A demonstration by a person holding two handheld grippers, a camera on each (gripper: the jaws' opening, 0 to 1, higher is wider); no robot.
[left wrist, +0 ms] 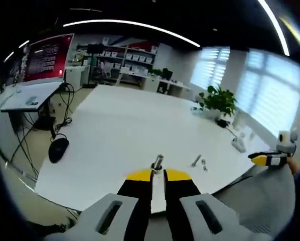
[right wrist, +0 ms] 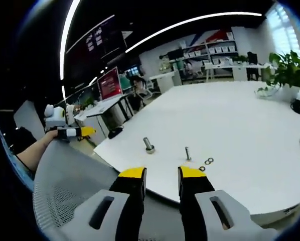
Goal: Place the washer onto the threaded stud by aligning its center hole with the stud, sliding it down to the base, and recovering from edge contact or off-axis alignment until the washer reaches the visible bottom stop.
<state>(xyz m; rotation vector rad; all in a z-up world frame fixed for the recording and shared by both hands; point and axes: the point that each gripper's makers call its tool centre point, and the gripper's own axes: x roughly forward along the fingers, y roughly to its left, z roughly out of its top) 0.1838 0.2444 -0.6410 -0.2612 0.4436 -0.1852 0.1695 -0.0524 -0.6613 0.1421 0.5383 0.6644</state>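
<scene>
- Left gripper sits low at the bottom centre of the left gripper view, aimed across the white table. Its yellow-tipped fingers look pressed together with only a thin white strip between them, nothing held as far as I can see.
- Right past those tips stands the threaded stud, upright, long axis pointing up off the table near the front edge.
- Right gripper is at the bottom centre of the right gripper view, fingers parted with a clear gap and empty, hanging over a grey mesh chair just short of the table edge.
- In that view the stud is left of centre, upright on its wider base. A thinner bolt stands upright just to its right.
- The washer lies flat on the table beside that bolt, with a second little ring touching it. Can't tell which one is which, too small.
- A person's forearm comes in at the left edge of the right gripper view, holding the other gripper.
- A potted plant sits at upper right of the left gripper view.
</scene>
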